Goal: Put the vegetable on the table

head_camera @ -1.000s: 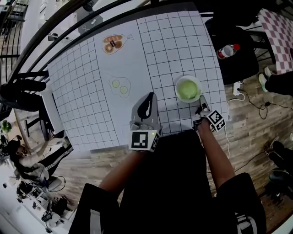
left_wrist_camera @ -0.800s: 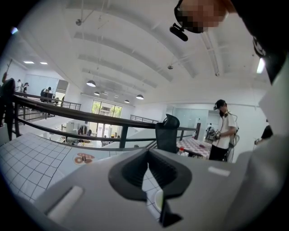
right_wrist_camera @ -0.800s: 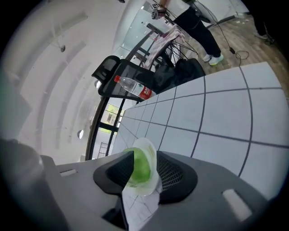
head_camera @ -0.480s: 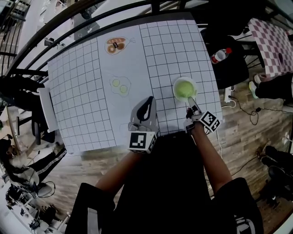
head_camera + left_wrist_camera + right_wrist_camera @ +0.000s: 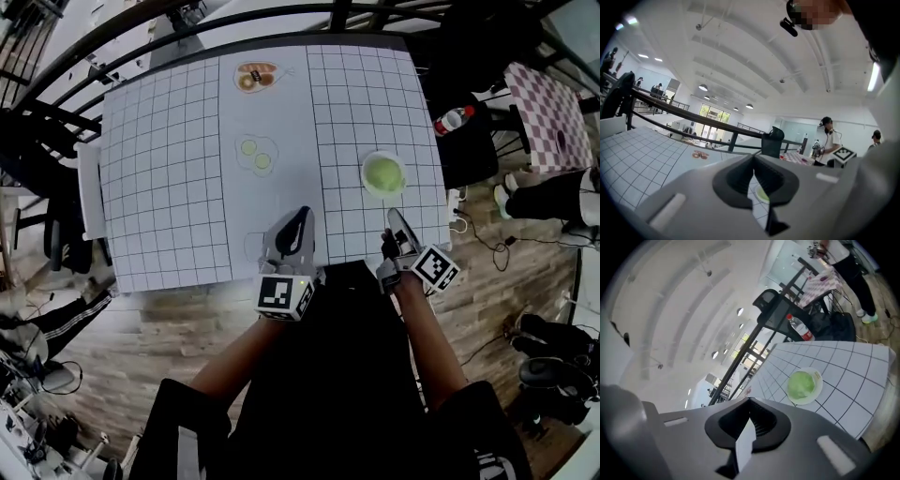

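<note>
The vegetable (image 5: pixel 383 174) is a round pale-green lump lying in a small white bowl (image 5: pixel 397 187) on the right half of the white gridded table (image 5: pixel 169 141). My right gripper (image 5: pixel 394 217) hovers just short of the bowl, near the table's front edge, shut with nothing between its fingers. Its own view shows the vegetable (image 5: pixel 801 384) ahead and to the right of the shut right gripper (image 5: pixel 750 404). My left gripper (image 5: pixel 302 214) sits over the front middle of the table, shut and empty. The left gripper (image 5: pixel 753 159) shows a sliver of the bowl (image 5: pixel 762 193) past its jaws.
On the table's plain middle strip lie an orange food-shaped item (image 5: pixel 255 77) at the back and two pale green rounds (image 5: pixel 256 155) nearer. A black chair with a red-capped bottle (image 5: pixel 452 119) stands right of the table, beside a checkered cloth (image 5: pixel 553 103). A dark railing (image 5: pixel 141 28) runs behind.
The right gripper neared the bowl, then drew back slightly toward the table's front edge, and its jaws now stand together. The left gripper has hardly moved. The head view has shifted.
</note>
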